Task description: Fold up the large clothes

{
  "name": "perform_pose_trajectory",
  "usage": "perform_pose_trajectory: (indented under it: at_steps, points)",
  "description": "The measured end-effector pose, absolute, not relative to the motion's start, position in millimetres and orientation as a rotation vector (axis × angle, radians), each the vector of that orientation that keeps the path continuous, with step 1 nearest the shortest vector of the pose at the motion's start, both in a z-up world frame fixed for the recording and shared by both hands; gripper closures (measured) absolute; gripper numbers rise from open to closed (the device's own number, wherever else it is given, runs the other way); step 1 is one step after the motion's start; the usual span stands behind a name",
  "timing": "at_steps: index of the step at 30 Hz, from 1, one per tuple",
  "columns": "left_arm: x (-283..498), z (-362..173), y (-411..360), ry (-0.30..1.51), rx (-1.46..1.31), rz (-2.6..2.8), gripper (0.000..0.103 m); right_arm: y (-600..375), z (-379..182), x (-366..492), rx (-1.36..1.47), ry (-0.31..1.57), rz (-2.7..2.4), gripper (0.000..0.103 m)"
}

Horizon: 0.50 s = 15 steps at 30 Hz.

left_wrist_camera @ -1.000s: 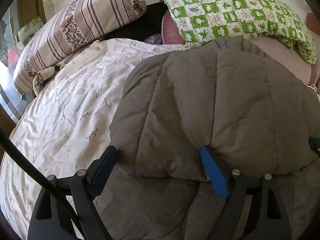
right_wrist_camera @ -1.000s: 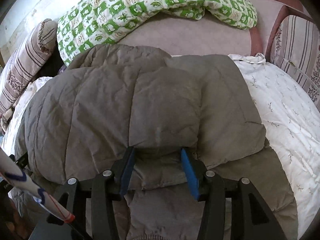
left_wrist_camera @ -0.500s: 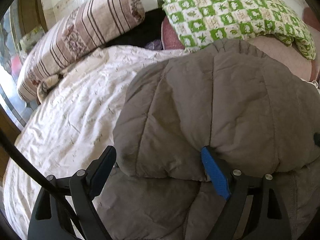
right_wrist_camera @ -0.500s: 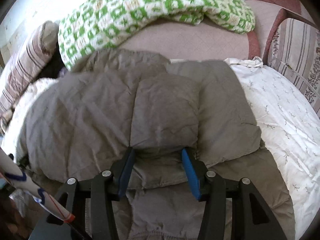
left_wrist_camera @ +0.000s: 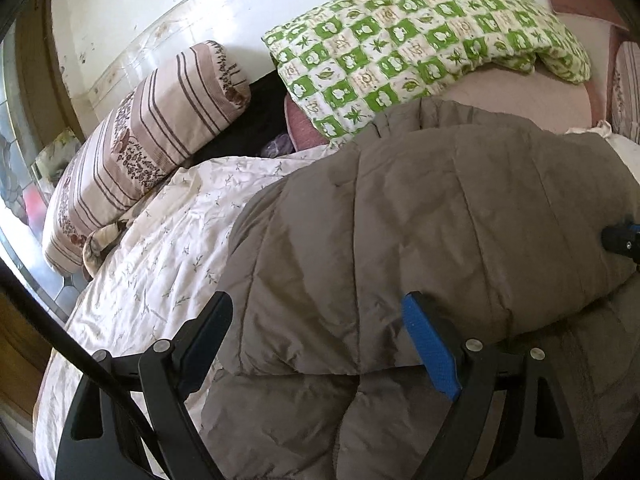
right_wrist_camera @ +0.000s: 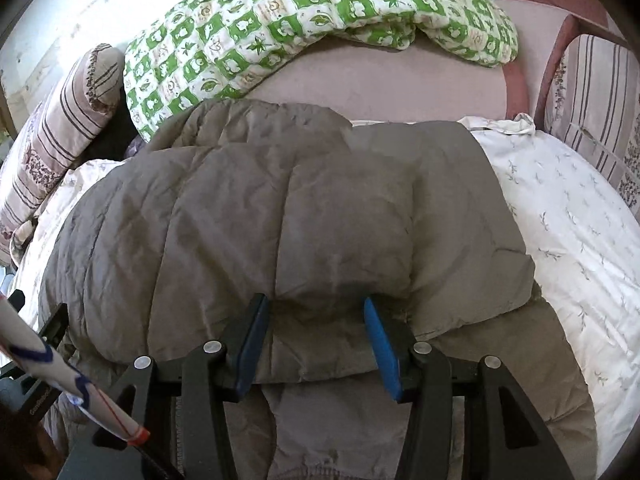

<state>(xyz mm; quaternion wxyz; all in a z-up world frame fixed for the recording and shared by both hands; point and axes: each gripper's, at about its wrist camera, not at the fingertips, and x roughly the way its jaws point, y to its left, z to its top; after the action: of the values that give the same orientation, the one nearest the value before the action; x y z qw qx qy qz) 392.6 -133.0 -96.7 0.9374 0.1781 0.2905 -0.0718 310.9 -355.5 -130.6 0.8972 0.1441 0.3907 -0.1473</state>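
A grey-brown quilted puffer jacket [left_wrist_camera: 420,216] lies folded over itself on the bed; it also shows in the right wrist view [right_wrist_camera: 288,216]. My left gripper [left_wrist_camera: 316,316] is open, its fingers wide on either side of the folded edge near the jacket's left end. My right gripper [right_wrist_camera: 316,312] is partly closed, with the jacket's folded edge bulging between its two fingers, which press into the fabric. The right gripper's tip shows at the far right of the left wrist view [left_wrist_camera: 622,238].
The bed has a white floral sheet [left_wrist_camera: 160,256] [right_wrist_camera: 568,216]. A green-checked quilt [left_wrist_camera: 420,48] [right_wrist_camera: 304,28] lies behind the jacket. Striped pillows sit at left [left_wrist_camera: 152,132] and right [right_wrist_camera: 596,96]. A white pole [right_wrist_camera: 60,380] crosses the lower left.
The left wrist view has risen and tilted up, showing more wall and pillows. The jacket's folded layer lies slightly further forward. The right gripper keeps its hold.
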Motion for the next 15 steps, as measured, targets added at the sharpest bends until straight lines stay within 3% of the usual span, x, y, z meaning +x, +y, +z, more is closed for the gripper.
perform_pose_trajectory:
  at_steps: [15]
  points:
    - [393.6, -101.4, -134.6, 0.605, 0.372, -0.135, 0.017, -351.5, -135.2, 311.5, 0.258, 0.825, -0.328, 0.038]
